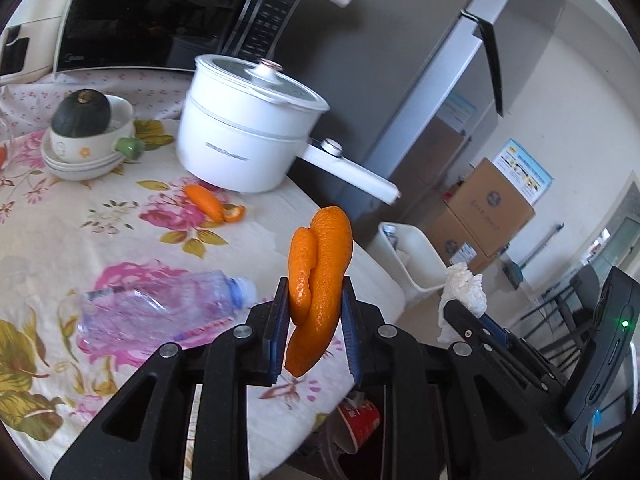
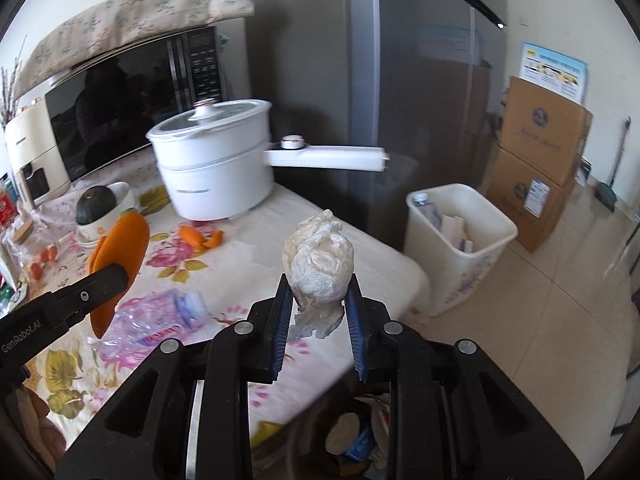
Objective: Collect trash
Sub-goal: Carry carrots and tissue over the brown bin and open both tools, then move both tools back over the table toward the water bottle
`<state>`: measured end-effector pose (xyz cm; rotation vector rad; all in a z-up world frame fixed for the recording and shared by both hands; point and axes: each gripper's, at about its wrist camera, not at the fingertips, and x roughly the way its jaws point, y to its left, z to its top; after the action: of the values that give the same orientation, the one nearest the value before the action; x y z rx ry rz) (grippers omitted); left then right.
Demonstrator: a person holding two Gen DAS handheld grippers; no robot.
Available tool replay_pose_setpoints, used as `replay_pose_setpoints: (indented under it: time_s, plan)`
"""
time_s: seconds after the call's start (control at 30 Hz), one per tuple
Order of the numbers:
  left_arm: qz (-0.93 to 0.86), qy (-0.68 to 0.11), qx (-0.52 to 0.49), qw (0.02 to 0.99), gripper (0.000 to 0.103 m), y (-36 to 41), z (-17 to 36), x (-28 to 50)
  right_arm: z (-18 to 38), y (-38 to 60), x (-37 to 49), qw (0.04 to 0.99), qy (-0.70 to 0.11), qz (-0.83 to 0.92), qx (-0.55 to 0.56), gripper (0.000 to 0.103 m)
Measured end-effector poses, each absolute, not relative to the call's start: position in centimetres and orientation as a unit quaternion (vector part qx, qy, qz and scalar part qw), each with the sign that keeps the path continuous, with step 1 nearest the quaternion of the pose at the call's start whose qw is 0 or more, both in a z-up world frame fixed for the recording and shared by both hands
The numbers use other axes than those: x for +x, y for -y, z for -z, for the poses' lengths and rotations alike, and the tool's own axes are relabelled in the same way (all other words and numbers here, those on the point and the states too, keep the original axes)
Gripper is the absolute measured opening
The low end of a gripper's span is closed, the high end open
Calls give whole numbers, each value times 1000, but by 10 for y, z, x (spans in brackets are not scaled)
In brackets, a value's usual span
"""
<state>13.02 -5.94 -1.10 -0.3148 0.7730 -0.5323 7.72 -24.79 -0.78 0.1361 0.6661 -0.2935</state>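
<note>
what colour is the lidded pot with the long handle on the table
White all over, the round lidded pot with the long straight handle; clearest in the right wrist view.

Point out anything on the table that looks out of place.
A crushed plastic bottle lies on its side on the tablecloth, and orange peel scraps sit loose in front of the white pot. Both look like litter among the kitchenware.

Table draped in floral cloth. Directly on it: white electric pot with lid, long handle jutting past the edge; stacked bowls holding a dark green squash; loose orange peel pieces near the pot; crushed clear plastic bottle lying on its side. Microwave at the back.
</note>
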Motion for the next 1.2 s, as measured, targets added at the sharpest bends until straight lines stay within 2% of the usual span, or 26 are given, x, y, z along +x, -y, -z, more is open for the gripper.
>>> replay_pose_setpoints:
  time_s: [0.4,0.63,0.97,1.2]
  plan:
    - [318,-394,-100,856,24,127,24,102,23,310,19,912,-336,221,81,26]
    - [366,-411,-70,832,25,168,28,79,31,333,-5,902,-346,243,92,33]
    - [395,-431,-36,810,26,205,47,60,29,361,-36,887,-323,316,96,68]
    - [399,-436,-29,806,34,214,52,61,29,365,-42,880,-312,349,84,91]
